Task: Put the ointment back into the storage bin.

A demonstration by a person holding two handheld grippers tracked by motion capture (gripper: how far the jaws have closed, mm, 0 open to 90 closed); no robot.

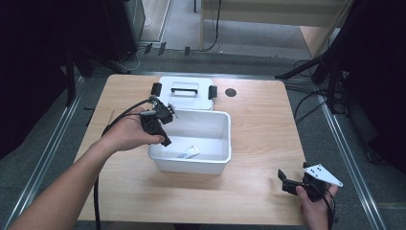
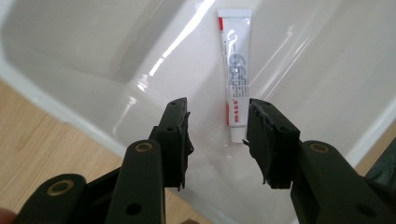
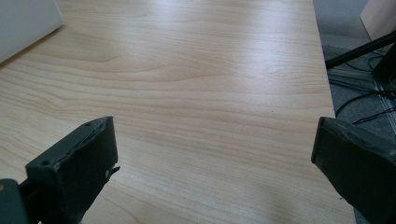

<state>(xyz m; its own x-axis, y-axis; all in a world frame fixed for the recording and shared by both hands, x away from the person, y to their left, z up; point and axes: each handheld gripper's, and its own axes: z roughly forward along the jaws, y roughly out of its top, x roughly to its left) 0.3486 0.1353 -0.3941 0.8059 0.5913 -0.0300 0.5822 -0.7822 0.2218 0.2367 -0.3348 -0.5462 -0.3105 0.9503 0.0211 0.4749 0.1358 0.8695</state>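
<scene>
My left gripper (image 1: 162, 125) hangs over the near-left corner of the white plastic bin (image 1: 229, 139), pointing down into it. Its jaws are spread a bit w/ nothing between the pads. In the left gripper view the tube of ointment (image 2: 237, 70) lies flat on the bin floor (image 2: 154, 42), beyond and below the jaw tips, not touching them. So the tube is in the bin, loose, cap end towards me and crimped end away. From the high view it sits near the front wall, roughly mid-width (image 1: 189, 153).

Step in hand, as I read it: drop-off of the tube into the bin looks done and I'm at the let-go/clear-out stage. Can't rule out it's the start of a pick instead, but the gap btw jaws and tube fits a release better.

My right gripper (image 1: 298, 184) rests at the near-right corner of the wooden table (image 1: 268, 124), well apart from the bin, jaws spread wide, holding nothing. The right gripper view shows bare wood btw them and a corner of the bin top-left (image 3: 25, 21).

The lid (image 1: 186, 91), w/ handle and black clips, lies flat on the table just behind the bin, touching or nearly touching its back rim.

Next move prob: lift the left gripper clear of the rim w/o clipping the wall, then go for the lid. That needs a grip on the handle or an edge, likely both grippers, and lining it up square over the bin before pressing down.
</scene>
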